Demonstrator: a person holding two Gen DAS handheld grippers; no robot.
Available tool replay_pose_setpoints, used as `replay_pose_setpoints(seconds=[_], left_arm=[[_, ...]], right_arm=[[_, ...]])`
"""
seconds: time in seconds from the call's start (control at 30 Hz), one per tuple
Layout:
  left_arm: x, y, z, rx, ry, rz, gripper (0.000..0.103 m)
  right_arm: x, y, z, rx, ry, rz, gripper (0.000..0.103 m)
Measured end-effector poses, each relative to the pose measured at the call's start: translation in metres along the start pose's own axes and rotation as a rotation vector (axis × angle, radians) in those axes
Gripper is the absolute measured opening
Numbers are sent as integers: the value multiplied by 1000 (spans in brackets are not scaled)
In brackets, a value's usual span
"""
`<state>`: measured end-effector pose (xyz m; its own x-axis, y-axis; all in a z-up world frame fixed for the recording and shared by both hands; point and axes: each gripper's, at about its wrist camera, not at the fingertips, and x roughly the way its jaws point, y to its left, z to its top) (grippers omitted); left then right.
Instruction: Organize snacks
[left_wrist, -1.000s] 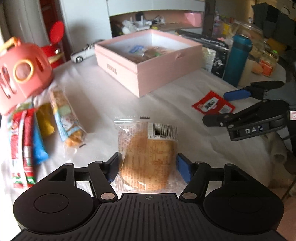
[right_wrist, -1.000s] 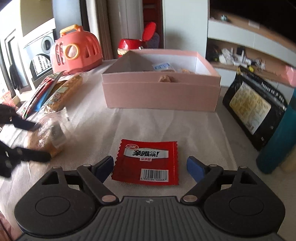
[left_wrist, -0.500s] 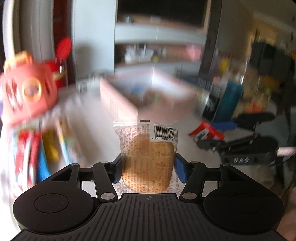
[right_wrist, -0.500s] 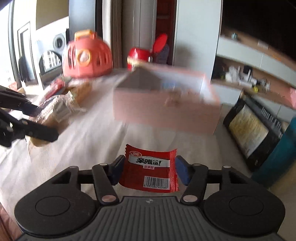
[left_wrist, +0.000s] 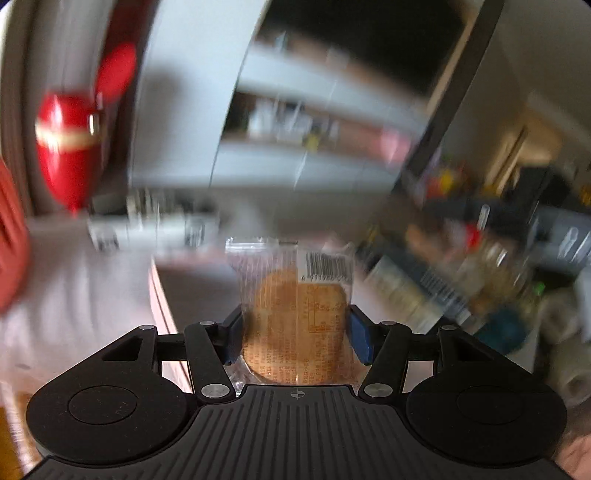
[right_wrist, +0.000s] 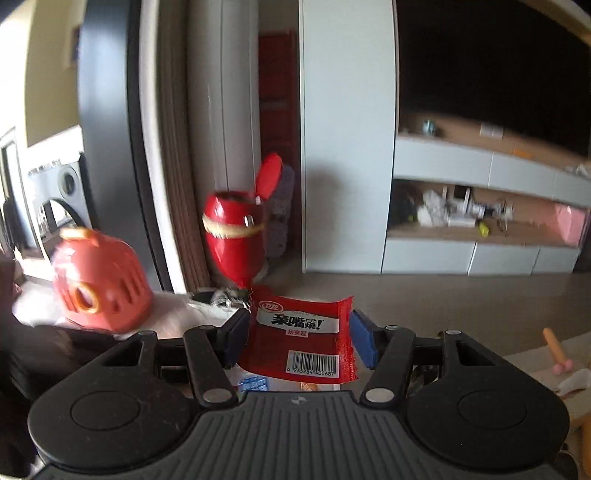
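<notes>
My left gripper (left_wrist: 295, 332) is shut on a clear packet holding a round golden cake (left_wrist: 293, 314), its blue pads pressing both sides, and it carries the packet in the air. Below and behind the packet a blurred pink box (left_wrist: 166, 291) shows its wall and rim. My right gripper (right_wrist: 299, 338) is shut on a flat red snack sachet (right_wrist: 301, 341) with a white label and a barcode, held up off the table. Small snack packets (right_wrist: 255, 384) peek out beneath the sachet.
A red toy with a raised lid (right_wrist: 236, 236) and a pink carrier-shaped toy (right_wrist: 99, 291) stand on the white tablecloth (left_wrist: 74, 295) at the left. A small toy car (right_wrist: 214, 297) lies behind. Shelves (right_wrist: 480, 221) line the far wall. The left wrist view is badly blurred.
Both grippers closed on their packets on the table, then lifted them and swung toward the pink box. The table has dropped out of most of both views.
</notes>
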<state>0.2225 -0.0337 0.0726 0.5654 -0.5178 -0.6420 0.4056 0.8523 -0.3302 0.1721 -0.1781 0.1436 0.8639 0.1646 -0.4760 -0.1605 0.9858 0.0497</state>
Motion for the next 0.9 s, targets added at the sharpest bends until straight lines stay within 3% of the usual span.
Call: replay_pose_setpoints(seconds=[0.07, 0.17, 0.23, 0.33, 0.43, 0.57, 0.8, 0.9], left_arm=[[16, 12, -4, -20, -9, 24, 60], [-10, 28, -4, -73, -114, -18, 60], [-39, 37, -7, -91, -190, -19, 60], [-76, 52, -15, -88, -263, 70, 60], [-108, 66, -44, -91, -278, 207, 60], [-143, 78, -89, -116, -324, 326, 60], [-212, 126, -142, -309, -461, 478, 60], [-218, 151, -150, -357, -413, 486, 60]], right_arm=[[38, 0, 0, -15, 67, 16, 70], [94, -1, -8, 0, 221, 13, 71], [106, -1, -16, 16, 251, 15, 71], [104, 7, -24, 19, 242, 30, 72], [94, 24, -26, 0, 220, 44, 76], [78, 73, -34, -60, 197, 111, 83], [76, 177, -66, -228, 263, 235, 86], [74, 211, -81, -260, 305, 294, 86]])
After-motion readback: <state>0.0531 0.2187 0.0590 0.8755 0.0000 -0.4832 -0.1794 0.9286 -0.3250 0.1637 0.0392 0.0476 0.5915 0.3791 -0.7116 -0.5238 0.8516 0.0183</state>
